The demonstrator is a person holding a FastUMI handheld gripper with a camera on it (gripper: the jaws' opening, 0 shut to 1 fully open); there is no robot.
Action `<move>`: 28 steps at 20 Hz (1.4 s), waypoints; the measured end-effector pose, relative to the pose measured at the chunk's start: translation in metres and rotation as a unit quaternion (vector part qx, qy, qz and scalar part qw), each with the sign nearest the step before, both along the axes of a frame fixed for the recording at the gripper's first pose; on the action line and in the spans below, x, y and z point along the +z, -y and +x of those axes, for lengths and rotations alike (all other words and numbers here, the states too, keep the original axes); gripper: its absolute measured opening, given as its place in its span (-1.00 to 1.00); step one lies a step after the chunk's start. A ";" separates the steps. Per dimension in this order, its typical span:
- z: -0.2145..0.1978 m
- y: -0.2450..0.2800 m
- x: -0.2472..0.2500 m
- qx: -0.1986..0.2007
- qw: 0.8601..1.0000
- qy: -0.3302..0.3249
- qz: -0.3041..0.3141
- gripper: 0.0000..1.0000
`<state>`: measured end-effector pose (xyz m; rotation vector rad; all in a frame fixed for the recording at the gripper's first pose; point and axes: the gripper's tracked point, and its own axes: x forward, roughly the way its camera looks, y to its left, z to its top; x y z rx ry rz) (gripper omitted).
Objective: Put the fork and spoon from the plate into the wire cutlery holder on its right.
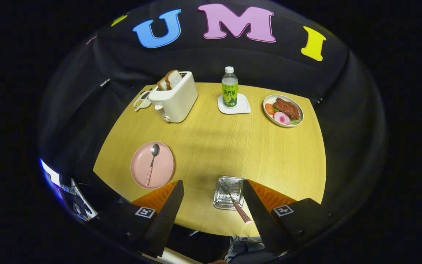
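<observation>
My gripper (213, 205) hangs spread wide, empty.
Checked-handled metal fork (234, 202) rests in the wire cutlery holder (228, 192); matching spoon (151, 163) lies on the round pink plate (163, 168).

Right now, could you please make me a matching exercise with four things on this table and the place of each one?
Things:
1. spoon
2. fork
3. bottle
4. bread slices

Places:
A. in the wire cutlery holder, between the open fingers of the gripper
B. in the toaster
C. on the pink plate
D. on the white coaster

Pairs: 1-C, 2-A, 3-D, 4-B
</observation>
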<state>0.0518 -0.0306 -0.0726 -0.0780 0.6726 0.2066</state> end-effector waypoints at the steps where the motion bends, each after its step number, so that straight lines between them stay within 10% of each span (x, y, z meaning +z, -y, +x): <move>1: 0.000 -0.008 0.005 -0.005 1.000 0.022 0.007 1.00; 12: -0.004 -0.105 0.027 -0.032 0.973 0.226 0.028 0.99; 28: 0.032 -0.234 -0.142 0.054 0.998 0.029 -0.019 0.99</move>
